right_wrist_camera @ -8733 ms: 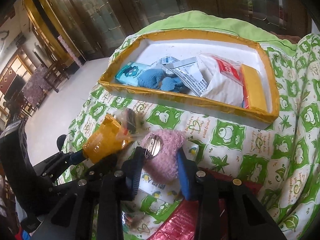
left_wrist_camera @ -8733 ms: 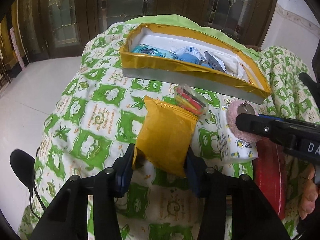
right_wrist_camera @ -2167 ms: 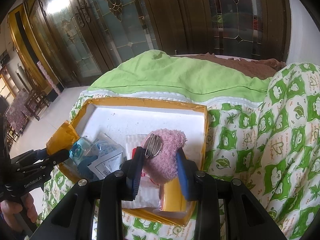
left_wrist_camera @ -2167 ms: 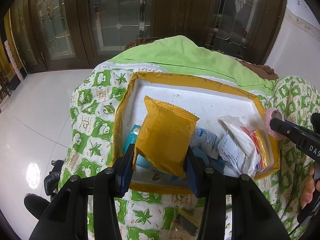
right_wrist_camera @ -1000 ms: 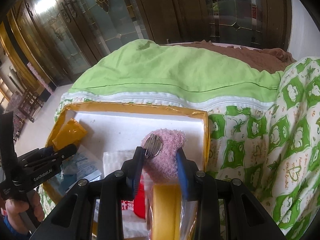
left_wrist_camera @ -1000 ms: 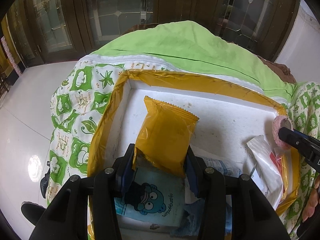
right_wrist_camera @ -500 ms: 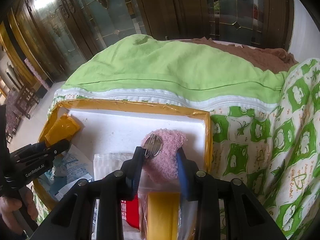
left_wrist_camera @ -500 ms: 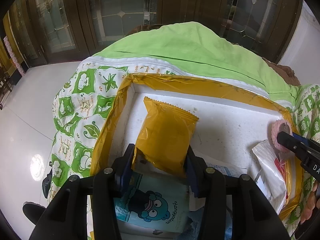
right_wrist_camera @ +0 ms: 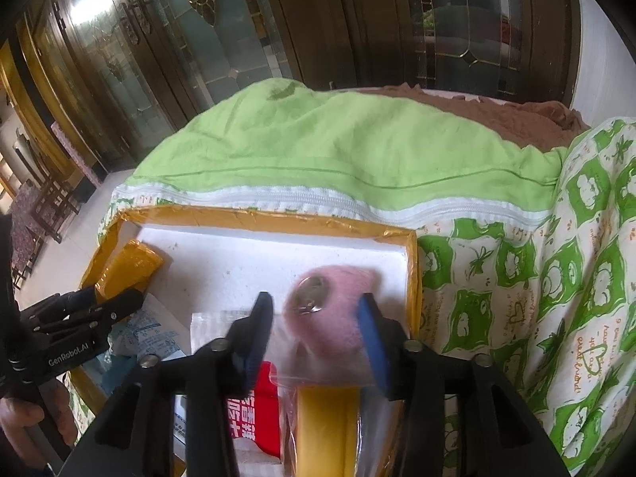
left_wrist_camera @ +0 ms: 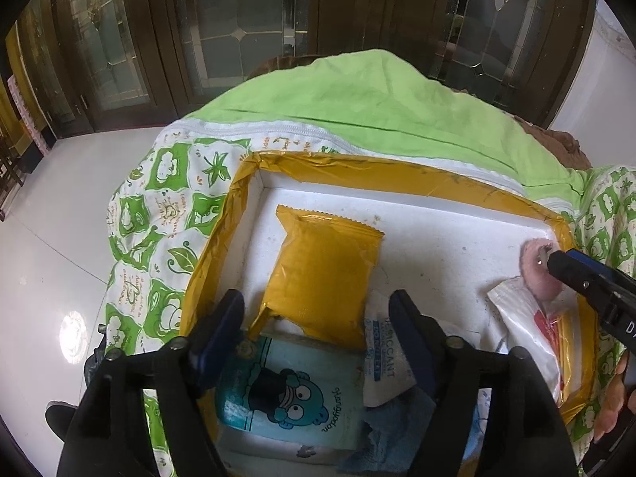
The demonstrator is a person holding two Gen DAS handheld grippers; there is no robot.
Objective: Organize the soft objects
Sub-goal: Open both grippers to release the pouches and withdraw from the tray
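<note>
The flat orange foil snack packet (left_wrist_camera: 324, 268) lay on the white floor of the shallow foam tray with yellow-taped rim (left_wrist_camera: 401, 169), toward the tray's left side, its lower edge resting on a pale blue pouch printed with a cartoon figure (left_wrist_camera: 292, 391). The left gripper (left_wrist_camera: 318, 328) stood over it with its jaws opening, the blue pads already clear of the packet's sides, so nothing was gripped. Toward the tray's right corner, the fluffy pink pouch with a round metal clasp (right_wrist_camera: 332, 308) sat between the fingers of the right gripper (right_wrist_camera: 316, 328), whose jaws were also opening; the left pad stood off it, while the right pad looked to be just at its edge, and the pouch was blurred, so I could not tell whether it had come to rest. Beneath it lay a clear bag holding a yellow item (right_wrist_camera: 328, 421) and a white packet with a red label (right_wrist_camera: 252, 405). Also in the tray were a white desiccant sachet (left_wrist_camera: 383, 367) and a crumpled blue cloth (left_wrist_camera: 391, 429). The tray sat on a green-and-white patterned quilt (right_wrist_camera: 556, 278). Both items appeared delivered; judging by this, what remained was withdrawing the grippers and checking for anything left outside the tray, which these views did not show.
</note>
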